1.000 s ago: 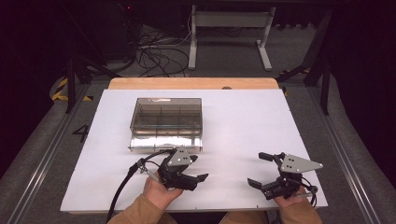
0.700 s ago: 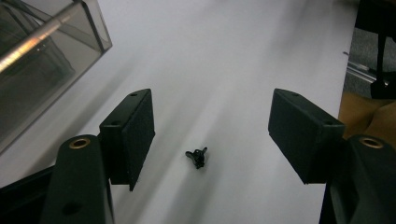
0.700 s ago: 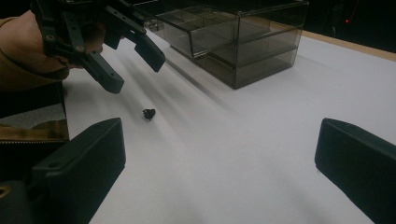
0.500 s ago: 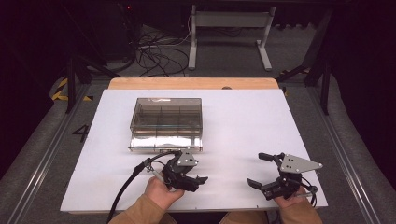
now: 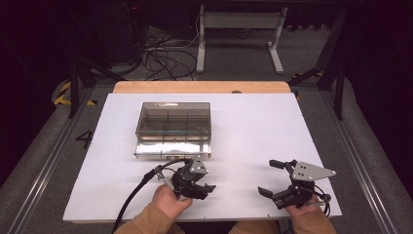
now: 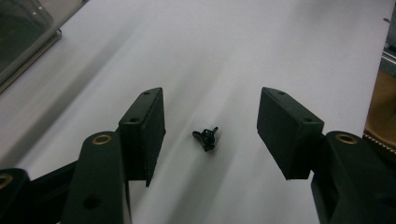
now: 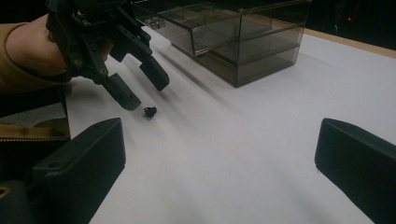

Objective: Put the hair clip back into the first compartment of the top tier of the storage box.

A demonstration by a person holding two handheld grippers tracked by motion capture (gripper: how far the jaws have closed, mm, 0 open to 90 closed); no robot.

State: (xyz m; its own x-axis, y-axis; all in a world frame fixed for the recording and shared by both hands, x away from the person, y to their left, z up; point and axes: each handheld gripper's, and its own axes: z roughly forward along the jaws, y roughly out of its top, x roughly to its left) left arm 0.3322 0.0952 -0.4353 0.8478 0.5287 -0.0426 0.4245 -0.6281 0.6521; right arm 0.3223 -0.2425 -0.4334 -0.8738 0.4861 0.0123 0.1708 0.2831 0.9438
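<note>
Since a second ago, the left hand-held gripper (image 5: 203,185) has shifted slightly right along the near edge of the tabletop (image 5: 253,126), and its jaws have just been closing; they stand apart, with a small black part (image 6: 206,138) lying on the white surface between them, untouched by either pad. From the right gripper view, that small black part (image 7: 150,112) lies just beside the left jaw tips. The right hand-held gripper (image 5: 272,178) hovers over the near right of the tabletop, jaws wide open with nothing between them, in the same place as before. The white sheet covers most of the tabletop, with a strip of bare wood (image 5: 195,87) at the far edge. Beyond the left hand-held gripper sits a clear smoky plastic organiser box (image 5: 174,127) with divided compartments; their contents cannot be made out. Farther off, a dark room shows grey carpet, tangled cables (image 5: 163,51) and a metal stand (image 5: 238,34).
</note>
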